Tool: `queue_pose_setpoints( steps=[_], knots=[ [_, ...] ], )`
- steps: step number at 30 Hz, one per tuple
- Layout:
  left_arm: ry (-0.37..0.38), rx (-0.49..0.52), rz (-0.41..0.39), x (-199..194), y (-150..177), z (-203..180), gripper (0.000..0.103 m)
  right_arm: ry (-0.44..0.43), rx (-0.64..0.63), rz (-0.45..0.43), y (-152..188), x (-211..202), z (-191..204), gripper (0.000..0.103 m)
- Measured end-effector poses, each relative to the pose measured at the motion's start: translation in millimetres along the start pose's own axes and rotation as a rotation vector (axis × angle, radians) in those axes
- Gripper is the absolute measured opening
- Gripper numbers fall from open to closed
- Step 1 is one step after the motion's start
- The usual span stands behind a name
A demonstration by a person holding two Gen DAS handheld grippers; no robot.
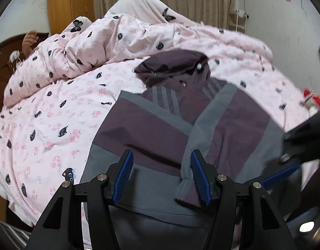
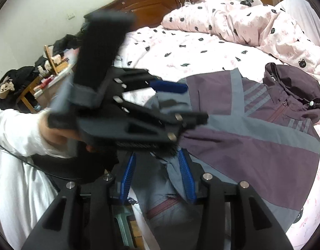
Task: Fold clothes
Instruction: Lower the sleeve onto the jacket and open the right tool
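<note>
A purple and grey hooded jacket (image 1: 160,125) (image 2: 253,141) lies front up on the bed, its sleeves crossed over the chest and its hood (image 1: 172,64) (image 2: 291,83) at the far end. My left gripper (image 1: 162,175) hovers open over the lower chest, and a sleeve cuff (image 1: 186,189) lies beside its right pad. My right gripper (image 2: 158,175) stands open at the jacket's hem, with grey hem fabric (image 2: 170,179) loose between the pads near the zip. The left gripper's blue finger (image 2: 168,87) shows blurred just ahead in the right wrist view.
The bed has a pink cat-print sheet (image 1: 55,114) (image 2: 180,48), with a bunched quilt (image 1: 87,48) (image 2: 243,20) beyond the jacket. A wooden headboard (image 2: 149,4) and a cluttered side table (image 2: 49,73) stand at the left. A white sleeve (image 2: 14,135) holds the left gripper.
</note>
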State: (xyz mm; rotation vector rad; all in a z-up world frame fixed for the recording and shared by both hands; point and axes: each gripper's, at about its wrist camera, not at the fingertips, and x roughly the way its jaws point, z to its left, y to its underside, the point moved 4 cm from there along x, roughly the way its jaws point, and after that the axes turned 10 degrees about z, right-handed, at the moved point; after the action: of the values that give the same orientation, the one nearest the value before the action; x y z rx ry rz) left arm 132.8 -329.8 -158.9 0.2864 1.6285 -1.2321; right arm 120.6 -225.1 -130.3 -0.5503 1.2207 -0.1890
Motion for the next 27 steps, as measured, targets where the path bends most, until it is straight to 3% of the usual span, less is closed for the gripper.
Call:
queue_pose_setpoints(
  steps=[12,18,23,27],
  knots=[
    [0.003,0.010,0.042,27,15,-1,0.057,0.011,-0.022,0.163,14,44,-1,0.045],
    [0.002,0.012,0.047,28,16,-3,0.057,-0.013,0.000,0.165,15,48,-8,0.045],
    [0.039,-0.015,0.018,8,8,1,0.057,-0.072,-0.018,0.094,12,17,-3,0.047],
    [0.039,-0.021,-0.047,-19,-7,9,0.057,-0.183,0.015,-0.053,18,-37,-12,0.047]
  ],
)
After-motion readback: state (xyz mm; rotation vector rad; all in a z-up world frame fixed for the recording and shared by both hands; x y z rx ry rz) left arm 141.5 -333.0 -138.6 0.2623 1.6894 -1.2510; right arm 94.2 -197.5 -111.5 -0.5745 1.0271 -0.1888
